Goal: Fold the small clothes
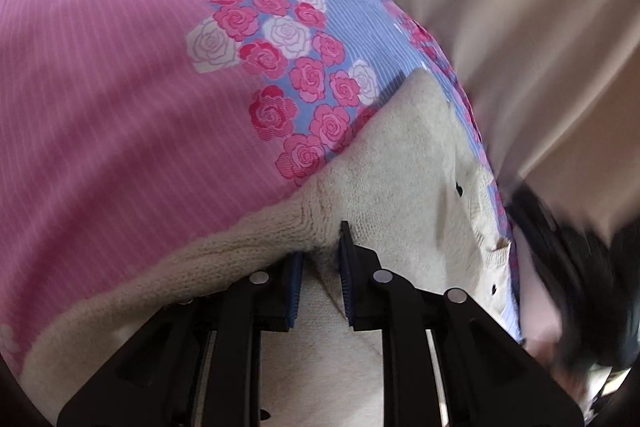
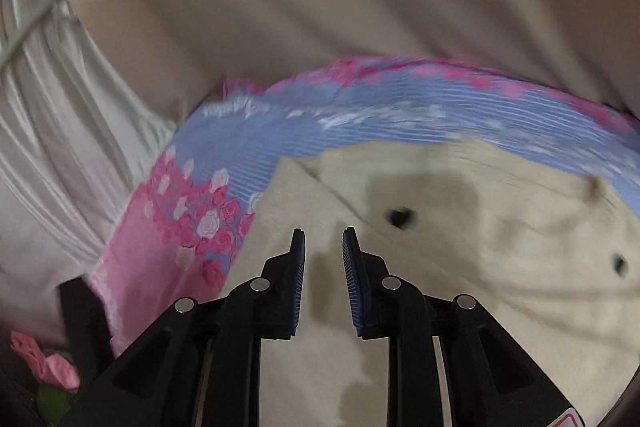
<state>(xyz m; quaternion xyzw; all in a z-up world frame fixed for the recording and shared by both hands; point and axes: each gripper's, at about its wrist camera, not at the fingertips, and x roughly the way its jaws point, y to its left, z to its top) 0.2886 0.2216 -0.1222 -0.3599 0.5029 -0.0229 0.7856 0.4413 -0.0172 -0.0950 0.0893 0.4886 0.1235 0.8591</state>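
On the rose-print sheet lies the cream knit, spread over the pink and blue stripes, its small dark buttons facing up. My left gripper has its jaws pinched together on a ribbed edge of the knit; the fabric bunches up between the blue pads, so that's a real bite, not a graze. My right gripper hangs over the flat body of the knit, jaws a little apart, nothing between them, only their shadow on the cloth below. The right wrist view is smeared, so I can't say exactly how near the tips sit to the fabric.

The step, as I read it: left has one corner, right needs its own edge before any fold goes over. To do that well, I want the right to come down on a hem or a side edge, not the middle, and take one layer cleanly. Keep the left clamp firm and low so the knit doesn't drag across the sheet. Mind the buttons; pinching on one would slip. Then lift both together, level, so the crease falls straight.
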